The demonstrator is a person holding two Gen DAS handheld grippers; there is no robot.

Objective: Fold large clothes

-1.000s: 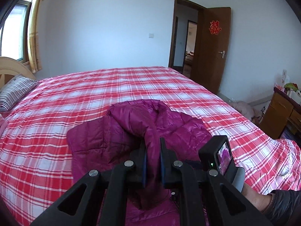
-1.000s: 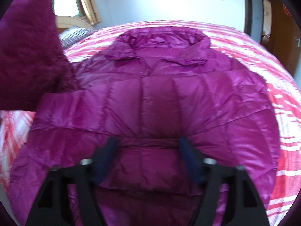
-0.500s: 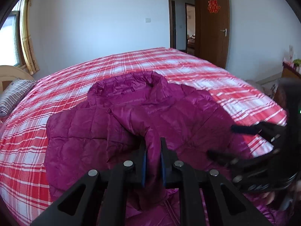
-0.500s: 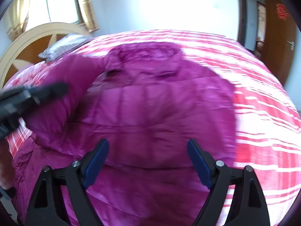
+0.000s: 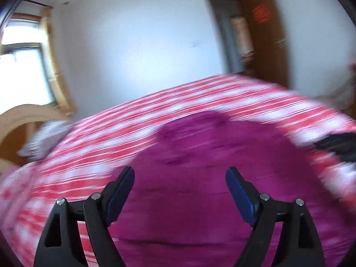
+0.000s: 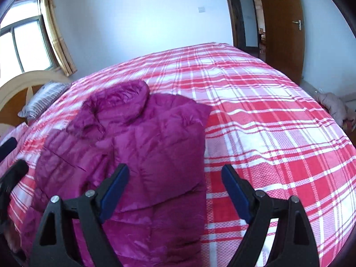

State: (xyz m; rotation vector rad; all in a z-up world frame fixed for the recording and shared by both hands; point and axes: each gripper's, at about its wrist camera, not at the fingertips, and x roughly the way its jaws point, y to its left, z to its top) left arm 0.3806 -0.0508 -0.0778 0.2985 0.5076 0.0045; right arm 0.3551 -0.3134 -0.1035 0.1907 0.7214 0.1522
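Note:
A magenta quilted jacket (image 6: 144,144) lies on the red-and-white plaid bed (image 6: 267,111), collar toward the far side, with one side folded over its body. My right gripper (image 6: 174,171) hovers above the jacket's right edge. Its jaws are closing a little with nothing between them. In the blurred left wrist view, my left gripper (image 5: 180,173) hangs over the jacket (image 5: 211,178). Its jaws are opening wide and no cloth is caught between them. The left gripper (image 6: 11,158) also shows at the left edge of the right wrist view.
A striped pillow (image 6: 44,98) lies by the wooden headboard (image 6: 20,84) at the far left, under a curtained window (image 6: 26,37). An open brown door (image 6: 282,22) stands at the far right. A pale cloth heap (image 6: 333,106) lies beside the bed.
My left gripper let go of the jacket fold and its jaws swung wide. The fold now lies flat on the jacket. My right gripper drew back and to the right.

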